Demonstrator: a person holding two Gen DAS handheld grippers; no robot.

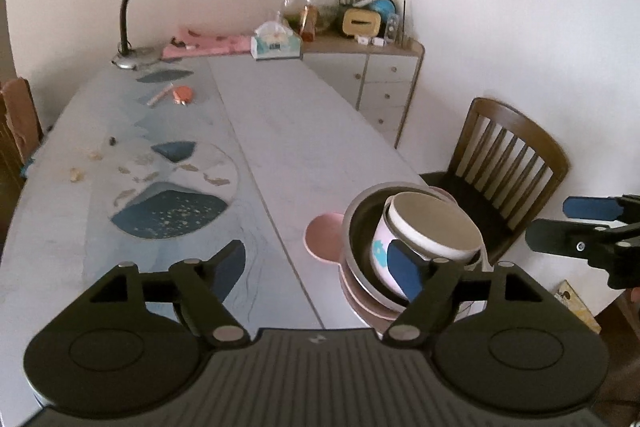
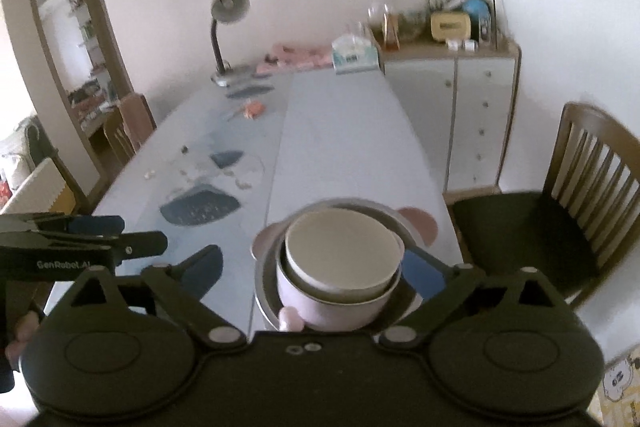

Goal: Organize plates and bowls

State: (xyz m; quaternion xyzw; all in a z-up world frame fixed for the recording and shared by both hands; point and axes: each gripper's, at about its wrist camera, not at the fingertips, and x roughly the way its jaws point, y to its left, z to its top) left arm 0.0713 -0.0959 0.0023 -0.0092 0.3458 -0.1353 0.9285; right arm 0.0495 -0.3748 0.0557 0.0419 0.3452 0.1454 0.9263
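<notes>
A stack of dishes stands at the table's near right corner. A pink plate with round ears [image 1: 323, 235] [image 2: 422, 223] lies at the bottom. A steel bowl [image 1: 360, 227] [image 2: 264, 287] sits on it. A white cup-like bowl with a blue print [image 1: 428, 231] [image 2: 340, 251] leans inside the steel bowl, nested in a pale lilac bowl [image 2: 320, 311]. My left gripper [image 1: 316, 267] is open, left of the stack, its right finger in front of it. My right gripper [image 2: 316, 271] is open, above the stack with a finger on each side. It also shows in the left wrist view [image 1: 576, 227].
The long grey-blue table [image 1: 280, 131] [image 2: 340, 131] carries a desk lamp [image 1: 140, 7], a tissue box [image 1: 276, 43], pink cloth and small scraps at the far left. A wooden chair [image 1: 504, 163] [image 2: 580, 187] stands right of the stack. A white drawer cabinet [image 1: 380, 83] stands at the back.
</notes>
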